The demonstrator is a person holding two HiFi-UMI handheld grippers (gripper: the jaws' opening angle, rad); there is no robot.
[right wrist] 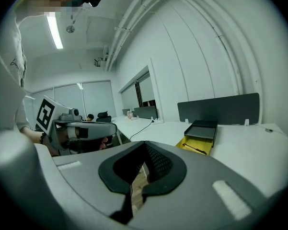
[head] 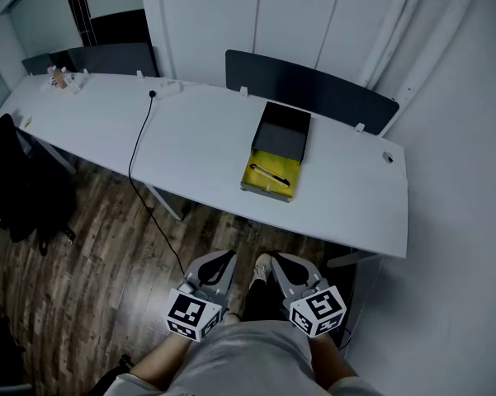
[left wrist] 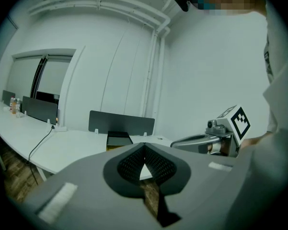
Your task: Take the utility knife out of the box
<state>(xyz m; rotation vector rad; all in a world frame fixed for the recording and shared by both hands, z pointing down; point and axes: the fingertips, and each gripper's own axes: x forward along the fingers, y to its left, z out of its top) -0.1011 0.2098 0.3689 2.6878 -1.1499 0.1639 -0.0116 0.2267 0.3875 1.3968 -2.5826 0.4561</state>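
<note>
1. The utility knife (head: 269, 174) lies flat on the yellow lining of the open box (head: 268, 190). The box sits on the white worktop (head: 198, 151), close to its near edge. The box's black half (head: 282, 130) stands open behind it, on the far side.

2. In the head view the knife's long axis runs roughly side to side across the box. Its left end is a little farther away than its right end. It therefore lies crosswise to a straight reach from the person.

3. Both grippers are held low in front of the body over the wooden floor (head: 99, 254). They are well short of the worktop, so the knife lies ahead of them and well apart from both.

4. The right gripper (head: 282, 262) has its jaws closed together with nothing between them. The box lies almost straight ahead of it.

5. The left gripper (head: 221, 259) is also closed at the tips and holds nothing. The box lies ahead of it and off to its right.

6. Judged from this, the right gripper has the slightly shorter and straighter path. It would need to open and straddle the knife across its narrow width.
</note>
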